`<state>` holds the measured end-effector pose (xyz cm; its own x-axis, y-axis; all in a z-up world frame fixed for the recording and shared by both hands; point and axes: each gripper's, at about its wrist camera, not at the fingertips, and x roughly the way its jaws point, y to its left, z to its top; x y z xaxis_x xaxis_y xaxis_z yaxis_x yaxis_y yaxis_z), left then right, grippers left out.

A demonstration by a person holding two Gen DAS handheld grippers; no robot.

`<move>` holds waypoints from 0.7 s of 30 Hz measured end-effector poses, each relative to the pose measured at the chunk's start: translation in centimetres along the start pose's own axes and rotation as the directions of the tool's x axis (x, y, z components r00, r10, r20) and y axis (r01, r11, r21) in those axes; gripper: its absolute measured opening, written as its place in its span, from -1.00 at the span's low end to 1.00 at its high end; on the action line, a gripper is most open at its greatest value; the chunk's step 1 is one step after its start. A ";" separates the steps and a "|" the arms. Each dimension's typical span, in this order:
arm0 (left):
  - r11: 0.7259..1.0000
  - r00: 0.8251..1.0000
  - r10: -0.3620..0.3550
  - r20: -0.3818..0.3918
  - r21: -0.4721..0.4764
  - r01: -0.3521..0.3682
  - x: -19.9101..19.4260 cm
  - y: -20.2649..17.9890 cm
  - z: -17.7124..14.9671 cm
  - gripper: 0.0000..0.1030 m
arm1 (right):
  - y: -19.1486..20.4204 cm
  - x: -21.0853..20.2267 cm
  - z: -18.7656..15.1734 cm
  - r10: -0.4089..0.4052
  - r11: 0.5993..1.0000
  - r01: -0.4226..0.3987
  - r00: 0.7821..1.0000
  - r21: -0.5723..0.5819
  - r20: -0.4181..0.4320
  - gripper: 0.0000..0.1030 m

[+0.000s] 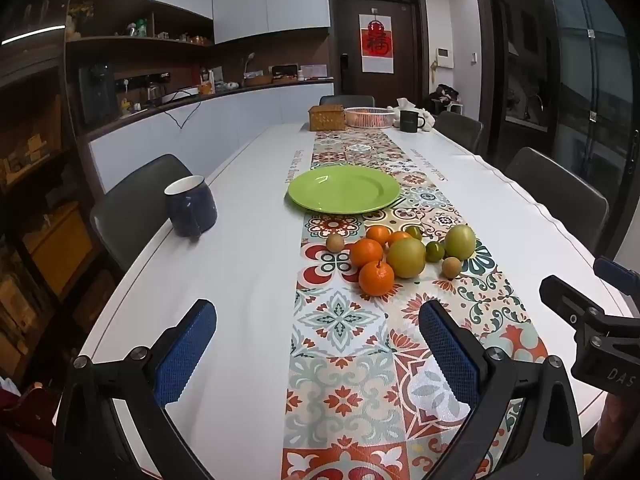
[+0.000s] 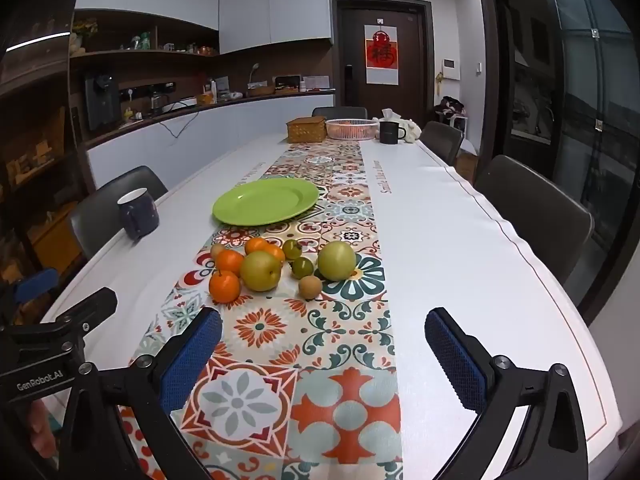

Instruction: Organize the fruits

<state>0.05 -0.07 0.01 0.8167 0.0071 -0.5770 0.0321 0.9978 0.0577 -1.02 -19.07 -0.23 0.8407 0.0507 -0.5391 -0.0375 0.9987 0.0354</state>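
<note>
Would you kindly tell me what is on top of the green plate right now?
Nothing shows on the green plate; its whole top is bare in both views. The fruits all lie on the runner in front of it. What the plate covers beneath cannot be seen.

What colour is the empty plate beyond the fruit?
Bright green, plain with no pattern. The plate shows best in the left wrist view.

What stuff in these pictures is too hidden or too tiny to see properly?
- White basket, both views: what lies inside is too far off to name; only an orange tint shows.
- Fourth orange, right wrist view: mostly hidden behind the nearer yellow-green fruit.
- Blue mug, both views: its inside is hidden by its own wall.
- Writing along the table runner, both views: too small and skewed to read fully.
- Shelf items, both views: too small and dark.
</note>
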 end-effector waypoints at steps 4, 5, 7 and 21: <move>1.000 1.000 -0.003 0.006 -0.006 0.003 0.1 0.1 -0.1 1.00 | 0.1 0.0 0.0 0.006 1.000 -0.006 1.000 0.003 -0.002 0.99; 1.000 1.000 -0.003 0.006 -0.005 0.003 0.2 0.0 -0.2 1.00 | 0.1 0.0 0.0 0.007 1.000 -0.007 1.000 0.003 -0.003 0.99; 1.000 1.000 -0.005 0.014 -0.004 0.005 0.2 0.2 -0.3 1.00 | 0.1 -0.1 -0.1 0.008 1.000 -0.008 1.000 0.003 -0.004 0.99; 1.000 0.999 0.008 0.045 -0.002 -0.008 -0.8 0.2 0.0 1.00 | 0.1 -0.1 0.0 0.016 1.000 -0.016 1.000 -0.001 -0.005 0.99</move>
<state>-0.59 0.13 0.50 0.8422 0.0123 -0.5391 0.0242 0.9979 0.0606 -1.14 -18.92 -0.14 0.8376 0.0663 -0.5423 -0.0510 0.9978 0.0433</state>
